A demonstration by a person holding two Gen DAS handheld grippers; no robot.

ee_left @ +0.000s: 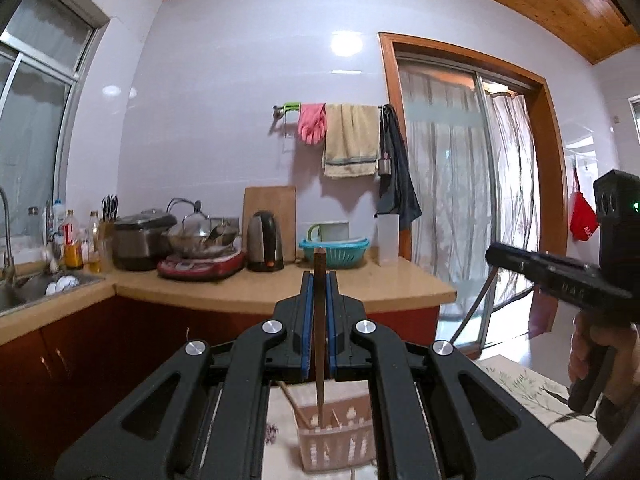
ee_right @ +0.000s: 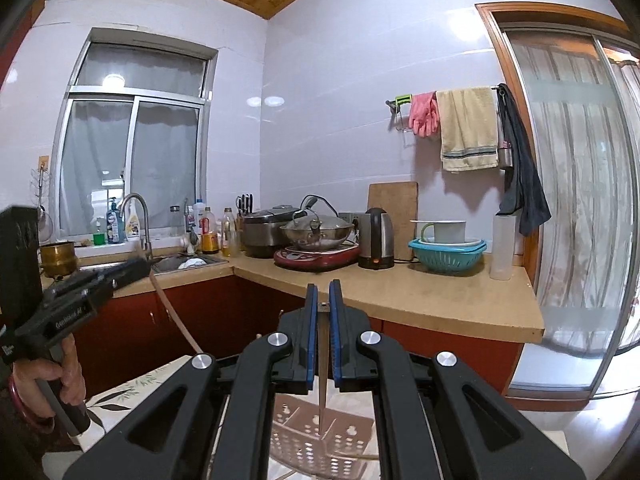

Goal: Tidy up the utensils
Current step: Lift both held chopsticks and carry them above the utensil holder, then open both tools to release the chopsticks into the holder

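Observation:
My left gripper [ee_left: 319, 280] is shut on a brown wooden chopstick [ee_left: 319, 344] held upright, its lower tip inside a pink perforated utensil basket [ee_left: 336, 446] below. Other wooden utensils lean in that basket. My right gripper [ee_right: 323, 292] is shut on a thin metal utensil [ee_right: 322, 384] that hangs point down over the same basket [ee_right: 320, 440]. The left gripper also shows at the left of the right wrist view [ee_right: 120, 274], with its brown chopstick [ee_right: 176, 316] hanging below it. The right gripper shows at the right edge of the left wrist view [ee_left: 496, 256].
The basket stands on a table with a leaf-print cloth [ee_left: 532, 392]. Behind is a kitchen counter [ee_left: 280, 292] with a kettle [ee_left: 264, 242], a wok on a red cooker [ee_left: 200, 266], a teal colander [ee_left: 334, 252], bottles and a sink [ee_left: 24, 292]. A sliding glass door [ee_left: 472, 200] is at the right.

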